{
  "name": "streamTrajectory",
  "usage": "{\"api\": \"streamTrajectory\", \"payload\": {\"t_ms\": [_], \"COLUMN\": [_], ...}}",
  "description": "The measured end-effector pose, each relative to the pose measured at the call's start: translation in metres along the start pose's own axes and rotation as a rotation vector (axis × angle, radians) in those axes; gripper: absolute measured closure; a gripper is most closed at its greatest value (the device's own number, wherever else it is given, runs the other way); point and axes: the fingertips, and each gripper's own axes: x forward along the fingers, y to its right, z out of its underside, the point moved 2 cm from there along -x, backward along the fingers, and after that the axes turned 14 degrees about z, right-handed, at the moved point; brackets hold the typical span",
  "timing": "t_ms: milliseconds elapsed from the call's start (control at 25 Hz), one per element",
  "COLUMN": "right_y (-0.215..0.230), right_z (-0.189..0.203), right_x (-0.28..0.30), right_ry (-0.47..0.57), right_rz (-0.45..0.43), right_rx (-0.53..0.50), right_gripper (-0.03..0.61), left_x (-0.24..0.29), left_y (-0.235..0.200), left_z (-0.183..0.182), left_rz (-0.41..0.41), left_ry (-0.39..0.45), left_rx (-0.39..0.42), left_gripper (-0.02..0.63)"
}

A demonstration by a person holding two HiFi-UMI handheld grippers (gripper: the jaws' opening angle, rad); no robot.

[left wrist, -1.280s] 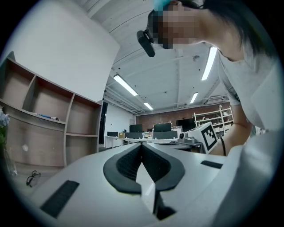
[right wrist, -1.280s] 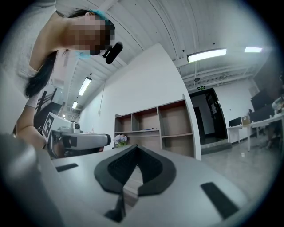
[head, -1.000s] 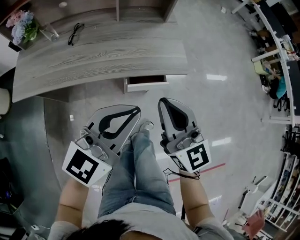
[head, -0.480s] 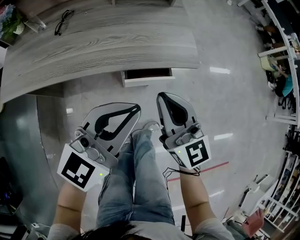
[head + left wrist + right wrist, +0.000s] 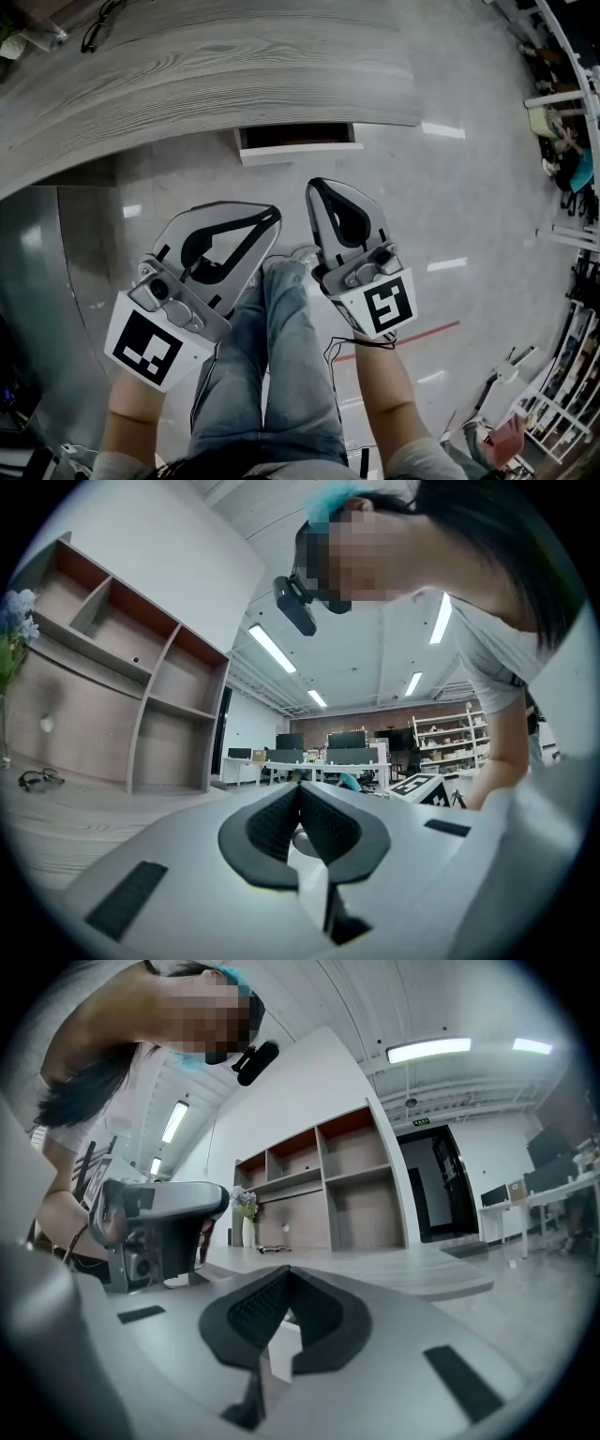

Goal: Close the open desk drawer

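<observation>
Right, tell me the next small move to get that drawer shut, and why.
Probably bring the right tool forward to the drawer front: it stands open under the desk, and the shut, empty tool sits nearest, not touching it.

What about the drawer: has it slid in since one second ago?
No. The drawer still sticks out about equally far from the desk edge, open.

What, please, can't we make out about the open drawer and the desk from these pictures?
Drawer interior: head view, the desk top overhangs it; only a dark strip shows, contents unknown.
Drawer handle: head view, too small to make out on the white front.
Glasses: head view, cut off by the top edge.
Drawer in both gripper views: not shown; the left gripper and right gripper bodies fill the lower half.
</observation>
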Motion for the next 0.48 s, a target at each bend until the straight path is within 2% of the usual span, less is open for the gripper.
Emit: {"api": "streamTrajectory", "payload": {"t_ms": [480], "right_y": [0.002], "right_z": [0.045], "right_x": [0.007], "right_ry": [-0.015], "right_rz": [0.019], "right_rx": [0.010], "right_gripper": [0.571], "left_x": [-0.001], "left_y": [0.001], "left_z": [0.024], "left_rz": [0.016], "left_ry": [-0.002], "left_rx": [0.031], "left_gripper": [0.603]}}
